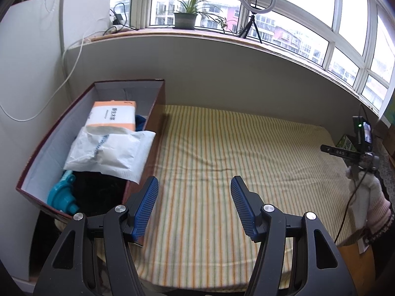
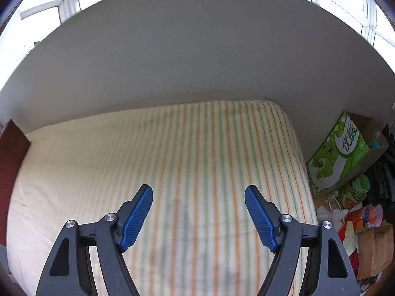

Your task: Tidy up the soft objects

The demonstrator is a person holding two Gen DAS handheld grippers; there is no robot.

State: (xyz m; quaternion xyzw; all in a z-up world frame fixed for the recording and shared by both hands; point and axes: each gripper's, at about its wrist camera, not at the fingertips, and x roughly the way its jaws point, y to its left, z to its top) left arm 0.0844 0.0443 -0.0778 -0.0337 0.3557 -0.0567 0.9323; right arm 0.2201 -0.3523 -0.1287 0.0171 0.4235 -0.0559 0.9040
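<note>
left tool (image 1: pixel 195 185) fingers apart, empty, over striped cloth (image 1: pixel 246 148). right tool (image 2: pixel 198 193) fingers apart, empty. tissue pack (image 1: pixel 113 116) and white pouch (image 1: pixel 111 153) lie in box (image 1: pixel 158 103), left of cloth.

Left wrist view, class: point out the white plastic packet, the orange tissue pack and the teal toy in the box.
white plastic packet (image 1: pixel 112 151), left wrist view, its middle.
orange tissue pack (image 1: pixel 113 117), left wrist view, its white top face.
teal toy (image 1: pixel 61 193), left wrist view, its body.

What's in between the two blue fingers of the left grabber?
Nothing is held there. In the left wrist view, the open left gripper shows only the striped yellow-green cloth between its blue ribbed pads. The red cardboard box sits off to its left.
</note>
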